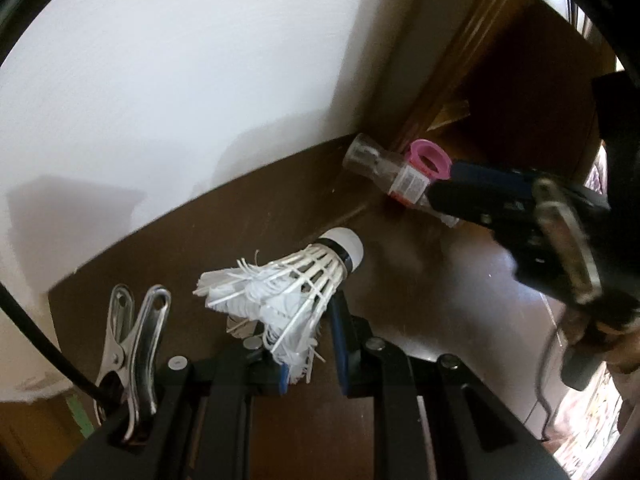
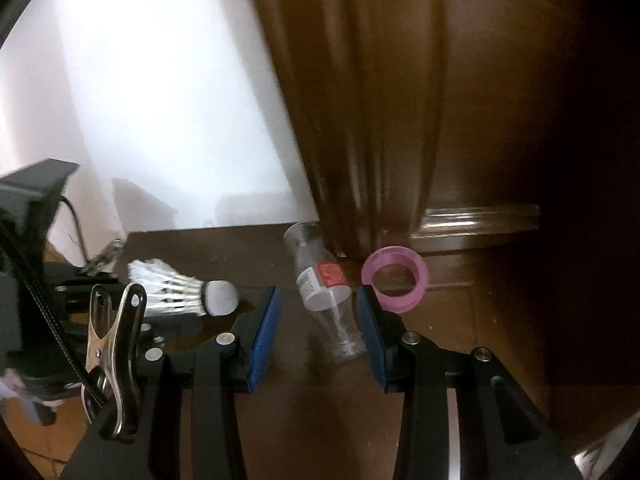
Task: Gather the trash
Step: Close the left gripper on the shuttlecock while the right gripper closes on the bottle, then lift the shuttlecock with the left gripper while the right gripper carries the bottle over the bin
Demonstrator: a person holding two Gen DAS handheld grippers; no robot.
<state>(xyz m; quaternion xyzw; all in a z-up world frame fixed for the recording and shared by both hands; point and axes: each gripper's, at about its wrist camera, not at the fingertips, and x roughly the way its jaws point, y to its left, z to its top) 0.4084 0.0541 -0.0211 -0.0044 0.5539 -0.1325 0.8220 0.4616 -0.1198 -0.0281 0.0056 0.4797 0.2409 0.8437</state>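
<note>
A white feather shuttlecock [image 1: 288, 284] with a white cork tip sits between the fingers of my left gripper [image 1: 308, 336], which is shut on its feathers. It also shows in the right wrist view [image 2: 180, 290]. A small clear plastic bottle [image 2: 326, 292] with a red and white label lies on the dark wooden floor, between the open blue-padded fingers of my right gripper [image 2: 318, 320]. The bottle [image 1: 384, 174] and my right gripper [image 1: 440, 188] show in the left wrist view at the right. A pink ring [image 2: 396, 278] lies just beyond the right finger.
A white wall [image 1: 180, 80] rises behind the dark baseboard [image 1: 224, 216]. A brown wooden door frame [image 2: 360, 120] stands right behind the bottle and the pink ring [image 1: 426, 160]. The floor corner is tight here.
</note>
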